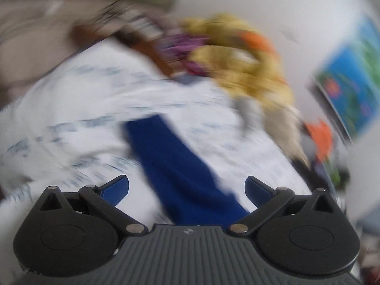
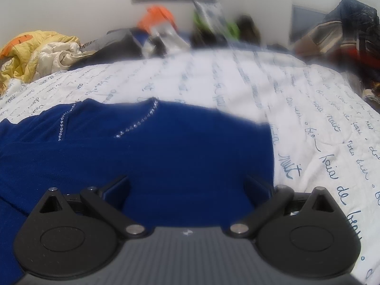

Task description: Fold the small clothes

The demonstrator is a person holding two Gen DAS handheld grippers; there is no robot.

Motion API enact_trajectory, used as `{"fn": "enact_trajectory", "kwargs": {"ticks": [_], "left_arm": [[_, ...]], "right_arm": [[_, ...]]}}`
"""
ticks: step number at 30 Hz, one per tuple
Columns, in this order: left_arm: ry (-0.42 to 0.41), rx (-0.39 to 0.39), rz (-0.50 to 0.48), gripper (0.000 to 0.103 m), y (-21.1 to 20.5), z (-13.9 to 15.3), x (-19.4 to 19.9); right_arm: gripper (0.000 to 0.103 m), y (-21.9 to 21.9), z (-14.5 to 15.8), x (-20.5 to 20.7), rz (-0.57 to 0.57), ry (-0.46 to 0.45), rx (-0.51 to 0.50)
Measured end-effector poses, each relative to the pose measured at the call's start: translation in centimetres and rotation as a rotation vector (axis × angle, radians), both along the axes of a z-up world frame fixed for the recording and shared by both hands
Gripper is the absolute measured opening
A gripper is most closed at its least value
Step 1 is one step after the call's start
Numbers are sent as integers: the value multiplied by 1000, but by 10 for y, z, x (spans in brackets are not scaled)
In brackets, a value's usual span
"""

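The blue top [image 2: 142, 147] lies flat on the bed [image 2: 261, 83] so it can be folded. Both grippers, left [image 1: 187, 187] and right [image 2: 187, 185], hover with jaws wide, holding nothing.

Blue rhinestone-trimmed garment [image 2: 147, 152] flat on bedspread [image 2: 237, 83]

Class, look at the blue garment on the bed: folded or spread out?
Spread out. The blue garment lies flat on the bedspread, beaded neckline showing; no completed fold visible.
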State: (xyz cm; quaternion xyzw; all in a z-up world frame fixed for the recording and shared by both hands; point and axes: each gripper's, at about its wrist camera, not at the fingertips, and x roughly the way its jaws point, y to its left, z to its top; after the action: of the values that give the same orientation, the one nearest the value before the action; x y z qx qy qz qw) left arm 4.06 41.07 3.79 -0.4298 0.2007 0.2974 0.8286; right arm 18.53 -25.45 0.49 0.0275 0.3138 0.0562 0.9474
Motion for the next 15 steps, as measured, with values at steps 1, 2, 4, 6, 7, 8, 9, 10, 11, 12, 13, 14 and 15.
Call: {"fn": "enact_trajectory", "kwargs": {"ticks": [1, 2, 4, 6, 7, 8, 9, 10, 11, 12, 13, 14, 15], "left_arm": [[-5, -68, 14, 95, 19, -7, 1], [-15, -114, 25, 92, 32, -12, 0], [-33, -150, 27, 81, 45, -21, 4], [-13, -116, 15, 66, 43, -25, 11], [3, -98, -1, 60, 42, -26, 17], [28, -76, -14, 58, 39, -26, 23], [47, -52, -18, 52, 36, -28, 25], [64, -21, -26, 43, 34, -29, 29], [85, 11, -38, 36, 32, -27, 32], [116, 49, -47, 19, 27, -23, 35], [136, 85, -54, 1, 22, -17, 37], [133, 118, -68, 2, 16, -9, 39], [123, 163, -81, 2, 4, 3, 39]], "right_arm": [[103, 0, 0, 0, -1, 0, 0], [103, 0, 0, 0, -2, -1, -1], [103, 0, 0, 0, -2, -1, 0], [103, 0, 0, 0, -2, -1, 0], [103, 0, 0, 0, -2, -1, 0], [103, 0, 0, 0, -2, -1, 0], [103, 0, 0, 0, -2, -1, 0], [103, 0, 0, 0, -2, -1, 0], [103, 0, 0, 0, -2, -1, 0], [103, 0, 0, 0, -2, -1, 0], [103, 0, 0, 0, -2, -1, 1], [103, 0, 0, 0, -2, -1, 0], [103, 0, 0, 0, -3, -1, 1]]}}
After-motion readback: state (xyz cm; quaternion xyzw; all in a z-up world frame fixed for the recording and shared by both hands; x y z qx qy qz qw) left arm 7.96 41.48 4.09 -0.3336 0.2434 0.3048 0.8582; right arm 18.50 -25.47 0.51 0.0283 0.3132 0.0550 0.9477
